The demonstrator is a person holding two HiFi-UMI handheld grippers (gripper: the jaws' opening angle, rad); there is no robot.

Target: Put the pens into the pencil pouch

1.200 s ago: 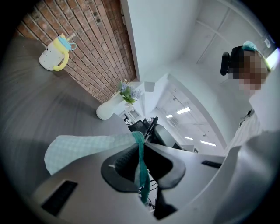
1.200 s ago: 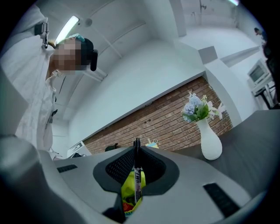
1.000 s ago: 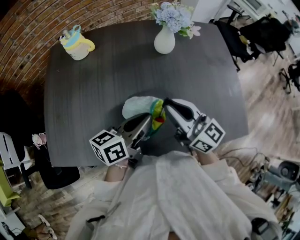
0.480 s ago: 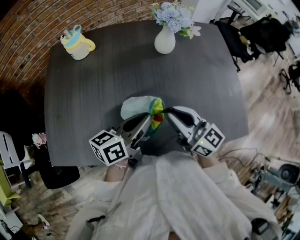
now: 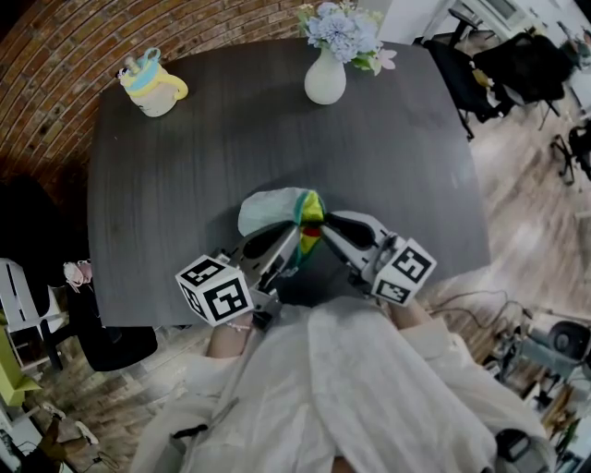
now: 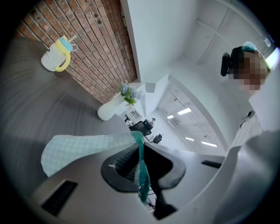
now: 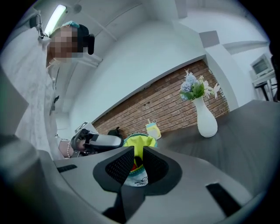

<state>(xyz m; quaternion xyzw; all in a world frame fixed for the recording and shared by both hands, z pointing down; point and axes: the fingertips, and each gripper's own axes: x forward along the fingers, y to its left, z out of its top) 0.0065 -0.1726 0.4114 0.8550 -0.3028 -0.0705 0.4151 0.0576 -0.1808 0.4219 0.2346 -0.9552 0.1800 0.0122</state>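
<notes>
The mug (image 5: 152,88) stands on the tabletop (image 5: 231,148), well beyond the left hand-held gripper (image 5: 292,236) and off to its left. The left hand-held gripper points almost level across the tabletop from the near edge, and its marker cube (image 5: 215,291) faces the head camera. Its jaws are clamped on the teal rim (image 6: 141,166) of the pouch (image 5: 272,205), and the pale checked body of the pouch extends from the jaws forward and to the left. The pouch is held between the two hand-held grippers, with its opening spread from one set of jaws to the other. Whether its body rests on the tabletop cannot be told. The yellow lining (image 7: 139,142) shows at the opening, just ahead of the right hand-held gripper (image 7: 138,151). The right jaws are closed on the opposite rim of the pouch. A red item (image 5: 312,235) and a dark item lie inside the opening between those jaws; whether they are pens cannot be told. The vase (image 5: 324,81) with flowers (image 5: 342,28) stands well beyond the right hand-held gripper, near the far edge of the tabletop.
</notes>
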